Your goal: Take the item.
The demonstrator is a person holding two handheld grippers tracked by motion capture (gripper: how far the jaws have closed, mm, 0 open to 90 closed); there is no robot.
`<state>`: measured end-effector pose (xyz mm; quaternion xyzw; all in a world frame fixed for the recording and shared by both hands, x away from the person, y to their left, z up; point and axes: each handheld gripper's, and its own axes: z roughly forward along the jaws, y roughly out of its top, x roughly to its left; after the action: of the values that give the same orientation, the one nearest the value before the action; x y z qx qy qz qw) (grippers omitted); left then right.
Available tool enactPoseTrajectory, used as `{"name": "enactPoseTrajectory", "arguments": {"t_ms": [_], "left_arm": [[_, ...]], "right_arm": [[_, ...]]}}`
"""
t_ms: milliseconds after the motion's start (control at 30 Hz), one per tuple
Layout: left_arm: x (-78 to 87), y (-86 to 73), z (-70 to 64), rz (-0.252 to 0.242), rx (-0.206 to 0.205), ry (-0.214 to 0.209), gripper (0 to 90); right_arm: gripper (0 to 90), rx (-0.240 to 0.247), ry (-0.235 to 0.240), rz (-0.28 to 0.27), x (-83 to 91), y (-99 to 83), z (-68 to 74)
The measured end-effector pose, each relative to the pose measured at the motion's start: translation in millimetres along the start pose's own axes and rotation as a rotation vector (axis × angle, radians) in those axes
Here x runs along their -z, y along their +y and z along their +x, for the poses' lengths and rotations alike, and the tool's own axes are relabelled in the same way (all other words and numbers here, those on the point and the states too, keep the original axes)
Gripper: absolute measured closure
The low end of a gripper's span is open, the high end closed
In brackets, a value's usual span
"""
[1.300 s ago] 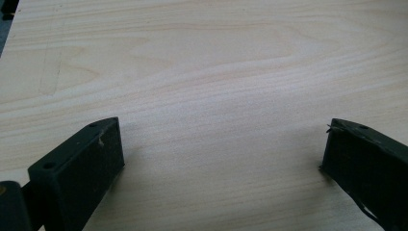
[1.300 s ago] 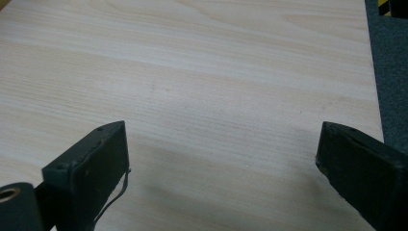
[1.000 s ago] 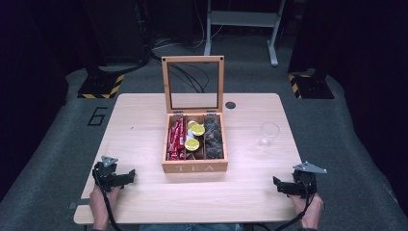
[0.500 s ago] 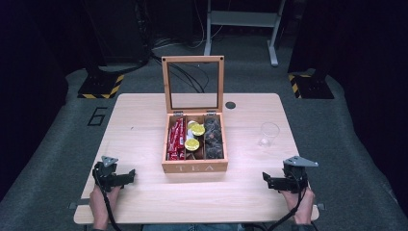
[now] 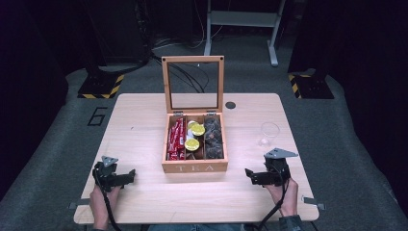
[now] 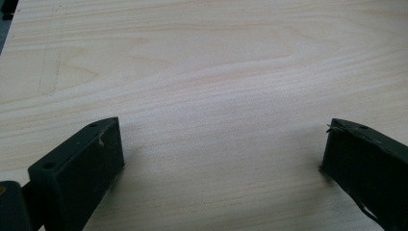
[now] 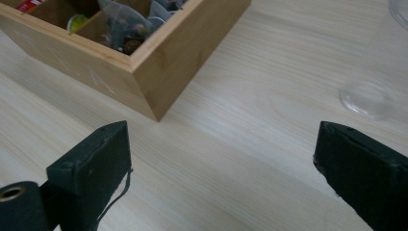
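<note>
The right gripper (image 5: 251, 174) has slid left along the near edge of the table (image 5: 144, 120) over the last second, in towards the tea box (image 5: 195, 144), while the left gripper (image 5: 129, 174) has stayed parked near the left corner. To me that looks like the start of a reach for something in the box, which sits open in the middle of the table with its glass lid (image 5: 193, 84) standing upright. Both grippers have their jaws spread wide with nothing between them. The right gripper view has the box's near right corner (image 7: 154, 103) just ahead and the foot of a clear glass (image 7: 368, 98) to the right. The red packets (image 5: 176, 139), yellow sachets (image 5: 195, 136) and dark bags (image 5: 214, 137) lie in separate compartments, too small to read. The glass is faint and its rim runs off that view.
</note>
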<state>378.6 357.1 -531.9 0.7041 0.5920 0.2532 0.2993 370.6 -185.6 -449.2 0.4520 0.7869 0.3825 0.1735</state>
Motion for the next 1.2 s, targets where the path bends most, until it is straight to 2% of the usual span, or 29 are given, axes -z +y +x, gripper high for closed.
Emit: {"name": "enactPoseTrajectory", "arguments": {"t_ms": [367, 800, 1200], "left_arm": [[0.1, -0.1, -0.2, -0.001, 0.001, 0.001, 0.4], [0.1, -0.1, -0.2, -0.001, 0.001, 0.001, 0.4], [0.1, -0.1, -0.2, -0.001, 0.002, 0.001, 0.4]], "right_arm": [[5.7, 0.068, 0.046, -0.01, -9.9, 26.8, 17.9], [6.4, 0.11, 0.095, -0.016, -28.5, 54.2, 35.8], [5.2, 0.156, 0.152, 0.006, -50.7, 75.1, 49.4]]}}
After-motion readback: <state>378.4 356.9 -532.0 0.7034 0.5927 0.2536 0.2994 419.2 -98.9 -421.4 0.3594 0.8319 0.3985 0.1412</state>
